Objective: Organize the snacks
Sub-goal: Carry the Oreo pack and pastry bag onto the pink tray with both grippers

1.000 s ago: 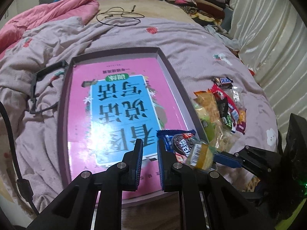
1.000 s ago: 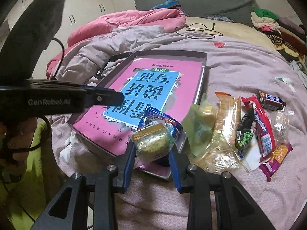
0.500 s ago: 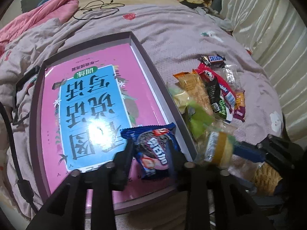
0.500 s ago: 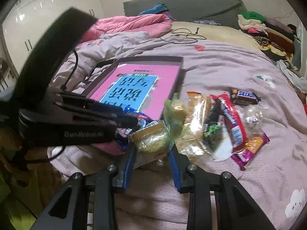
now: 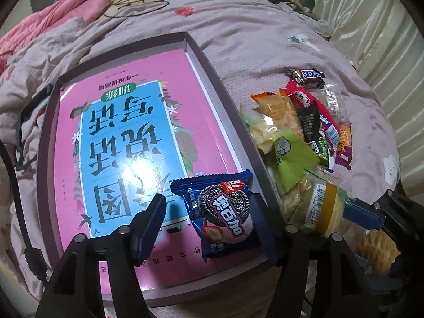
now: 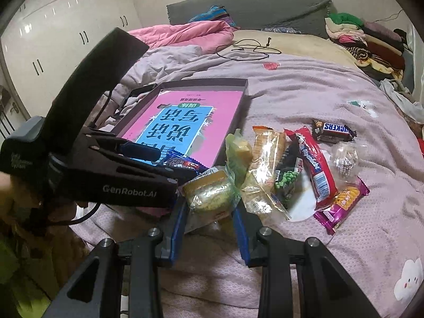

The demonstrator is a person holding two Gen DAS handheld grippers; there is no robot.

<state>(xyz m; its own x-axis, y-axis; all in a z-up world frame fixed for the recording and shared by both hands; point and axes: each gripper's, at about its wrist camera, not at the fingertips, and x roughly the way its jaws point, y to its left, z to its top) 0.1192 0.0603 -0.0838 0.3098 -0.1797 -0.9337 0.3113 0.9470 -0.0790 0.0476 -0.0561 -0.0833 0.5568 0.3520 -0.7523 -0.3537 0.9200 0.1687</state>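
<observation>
A shallow purple box (image 5: 212, 61) lies on the bed with a pink book (image 5: 127, 143) inside. A blue Oreo pack (image 5: 225, 212) lies on the book at the box's near right corner, between the spread fingers of my open left gripper (image 5: 209, 212). My right gripper (image 6: 209, 206) is shut on a wrapped yellow-green cake (image 6: 209, 190), also visible in the left wrist view (image 5: 323, 206), just right of the box. The left gripper's body (image 6: 106, 169) shows in the right wrist view.
A pile of snacks (image 6: 299, 164) lies on the lilac blanket right of the box, including a Snickers bar (image 6: 334, 129), a red bar (image 6: 315, 169) and a purple pack (image 6: 341, 204). A black cable (image 5: 137, 2) and a pink quilt (image 6: 185, 31) lie farther back.
My left gripper has opened and the Oreo pack now lies loose on the book. My right gripper with the cake has drawn right, off the box edge.
</observation>
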